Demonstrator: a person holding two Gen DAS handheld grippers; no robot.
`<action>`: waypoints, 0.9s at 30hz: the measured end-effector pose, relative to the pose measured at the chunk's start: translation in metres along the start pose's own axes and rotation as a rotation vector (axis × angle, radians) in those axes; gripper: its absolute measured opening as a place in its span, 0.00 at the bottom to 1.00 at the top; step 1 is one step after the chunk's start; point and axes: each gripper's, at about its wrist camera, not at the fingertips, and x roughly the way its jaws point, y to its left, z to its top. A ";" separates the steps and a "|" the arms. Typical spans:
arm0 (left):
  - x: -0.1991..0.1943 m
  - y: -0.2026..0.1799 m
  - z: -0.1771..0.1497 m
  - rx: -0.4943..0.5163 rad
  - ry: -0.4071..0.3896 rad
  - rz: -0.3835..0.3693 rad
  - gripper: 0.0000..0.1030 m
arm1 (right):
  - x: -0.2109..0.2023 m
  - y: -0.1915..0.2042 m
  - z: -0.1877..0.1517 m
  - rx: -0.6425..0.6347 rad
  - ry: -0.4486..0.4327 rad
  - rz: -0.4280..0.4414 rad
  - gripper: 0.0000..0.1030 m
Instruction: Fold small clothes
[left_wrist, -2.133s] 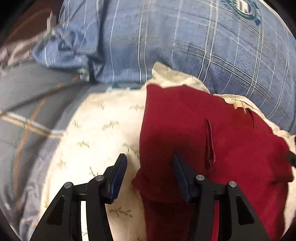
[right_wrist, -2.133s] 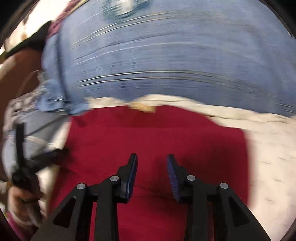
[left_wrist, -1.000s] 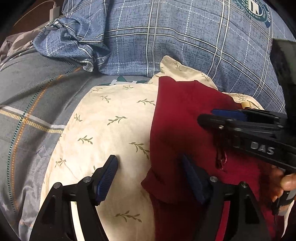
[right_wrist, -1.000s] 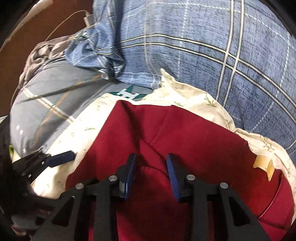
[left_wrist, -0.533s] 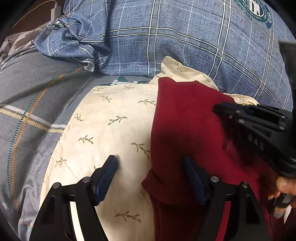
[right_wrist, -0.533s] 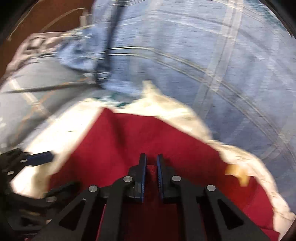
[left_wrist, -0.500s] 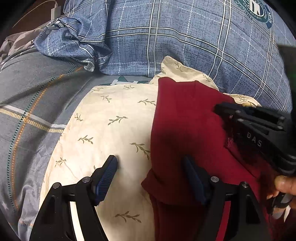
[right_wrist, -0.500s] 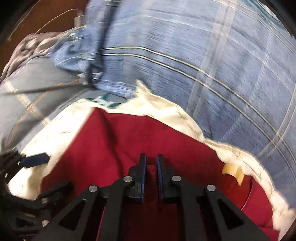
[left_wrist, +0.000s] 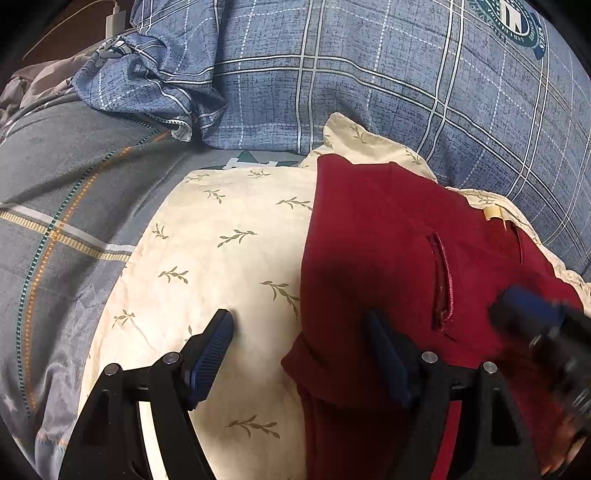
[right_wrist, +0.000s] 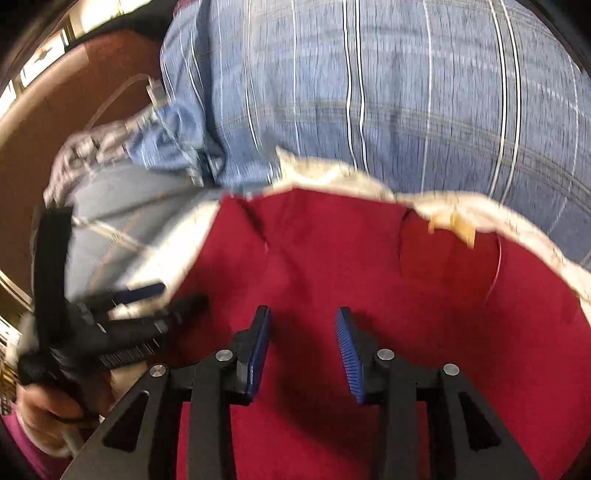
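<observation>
Grey plaid bedding (left_wrist: 55, 206) at your 9 o'clock, cream leaf-print pillow (left_wrist: 221, 258) centre, blue checked duvet (left_wrist: 369, 74) at 12, brown headboard (right_wrist: 55, 147) behind. Red garment (left_wrist: 369, 240) lies flat on pillow, 3 o'clock side. Your left gripper (left_wrist: 299, 354) spread wide, straddling garment's left edge, one finger on pillow, one on red cloth. Your right gripper (right_wrist: 301, 343), pinched shut on cloth half a second ago, now released above garment. Bare pillow left of garment

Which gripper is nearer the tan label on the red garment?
Right. The right gripper hovers open over the red garment, below the tan label. The left gripper straddles the garment's far left edge.
</observation>
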 end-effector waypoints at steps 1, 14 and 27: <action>-0.001 0.001 0.000 -0.007 0.001 -0.007 0.72 | -0.002 0.005 -0.005 -0.010 -0.003 0.010 0.38; -0.031 -0.013 -0.018 0.063 -0.101 0.017 0.71 | -0.073 0.007 -0.076 0.060 -0.025 -0.043 0.52; -0.111 -0.020 -0.077 0.125 -0.207 0.037 0.74 | -0.175 -0.033 -0.177 0.306 -0.101 -0.171 0.67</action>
